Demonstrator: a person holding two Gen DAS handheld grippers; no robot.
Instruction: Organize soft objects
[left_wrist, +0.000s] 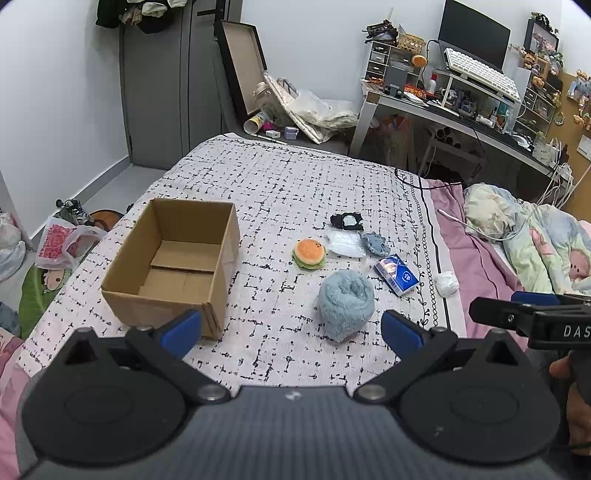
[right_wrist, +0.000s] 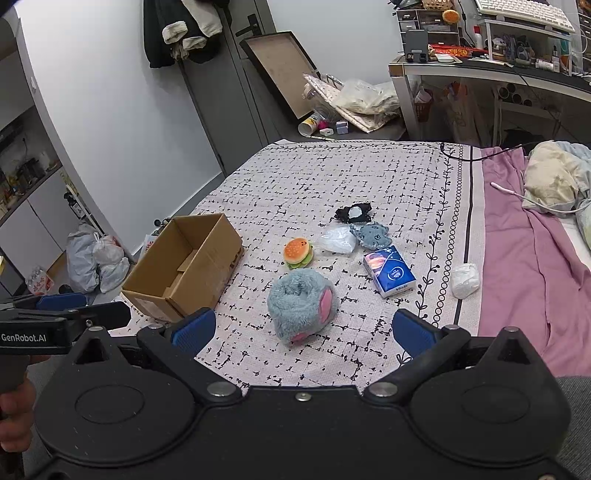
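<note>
Both hand-held grippers wide open, empty — above the bed (left_wrist: 295, 184).
Left hand-held gripper (left_wrist: 291, 330) and right hand-held gripper (right_wrist: 304, 328) face the blue plush (right_wrist: 301, 308) (beside the cardboard box (left_wrist: 173, 266)) — burger toy (left_wrist: 309, 254) just beyond.

An open, empty cardboard box (left_wrist: 173, 264) sits on a bed's black-and-white patterned blanket (left_wrist: 295, 177), its flaps up. To its right lie a burger plush (left_wrist: 309, 254), a fluffy blue plush (left_wrist: 346, 303), a blue tissue pack (left_wrist: 396, 275) and a clear plastic bag (left_wrist: 346, 243). The left gripper (left_wrist: 291, 328) hovers with blue pads spread wide; the right gripper (left_wrist: 517, 306) enters from the right edge.
</note>
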